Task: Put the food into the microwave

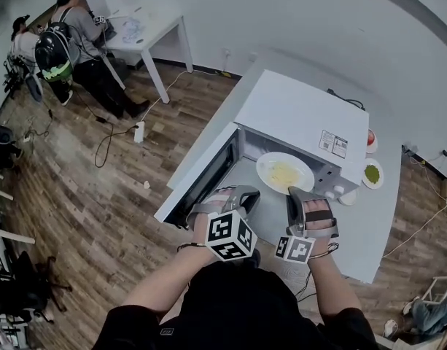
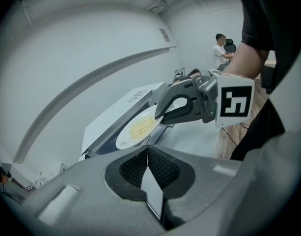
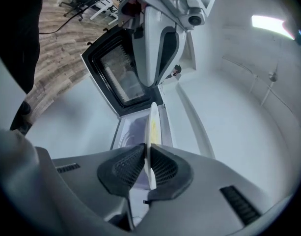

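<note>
Right claw [image 3: 147, 167] pinched on plate [image 1: 284, 172] rim, plate at microwave [image 1: 303, 111] mouth; left claw [image 2: 148, 167] closed, empty, near open door [image 1: 205, 181].

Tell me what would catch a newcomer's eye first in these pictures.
The white microwave stands on the table with its door swung open. At its mouth, the right gripper pinches the rim of a white plate of yellow noodles. The left gripper hovers shut and empty beside it.

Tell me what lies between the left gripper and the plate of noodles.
Nothing: the head view shows only bare white table between the left gripper and the plate.
</note>
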{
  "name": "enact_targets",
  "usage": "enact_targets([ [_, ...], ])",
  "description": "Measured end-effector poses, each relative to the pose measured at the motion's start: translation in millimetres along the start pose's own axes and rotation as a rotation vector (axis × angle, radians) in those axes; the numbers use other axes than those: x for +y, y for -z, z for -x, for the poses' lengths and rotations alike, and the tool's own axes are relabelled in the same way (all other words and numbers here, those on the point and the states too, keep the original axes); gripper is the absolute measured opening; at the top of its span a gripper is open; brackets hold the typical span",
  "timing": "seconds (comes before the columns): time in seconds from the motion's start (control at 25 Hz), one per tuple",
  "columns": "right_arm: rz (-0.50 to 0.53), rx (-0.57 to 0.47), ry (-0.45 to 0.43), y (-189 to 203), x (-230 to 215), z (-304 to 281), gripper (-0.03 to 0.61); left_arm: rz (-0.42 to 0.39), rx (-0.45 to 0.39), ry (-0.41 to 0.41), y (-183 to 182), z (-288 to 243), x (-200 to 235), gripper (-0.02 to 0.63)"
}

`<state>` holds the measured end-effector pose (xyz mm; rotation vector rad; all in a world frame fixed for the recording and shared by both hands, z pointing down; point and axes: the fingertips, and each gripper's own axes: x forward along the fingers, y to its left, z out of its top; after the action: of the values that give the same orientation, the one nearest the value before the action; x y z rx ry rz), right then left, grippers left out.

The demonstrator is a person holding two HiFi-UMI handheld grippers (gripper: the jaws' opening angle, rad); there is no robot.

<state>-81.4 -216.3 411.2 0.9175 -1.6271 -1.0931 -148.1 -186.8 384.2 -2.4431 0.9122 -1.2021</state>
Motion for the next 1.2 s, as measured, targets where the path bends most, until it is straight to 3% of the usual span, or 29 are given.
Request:
enact_targets([
  [0.44, -0.027, 0.099, -0.062, 16, 46, -90, 0.043, -0.025, -0.055, 0.095, 6, -45, 26, 0.008],
  [0.64, -0.046, 0.139, -0.067, 26, 64, -119, 0.043, -0.16, -0.044, 0.061, 13, -66, 29, 0.008],
  [0.96, -0.014, 0.137, -0.055, 33, 84, -159, 0.043, -0.107, -0.05, 0.089, 34, -108, 31, 0.008],
  [1.2, -0.029, 0.194, -0.06, 49, 92, -172, 0.041, -0.099, -0.048, 0.103, 38, -114, 28, 0.008],
])
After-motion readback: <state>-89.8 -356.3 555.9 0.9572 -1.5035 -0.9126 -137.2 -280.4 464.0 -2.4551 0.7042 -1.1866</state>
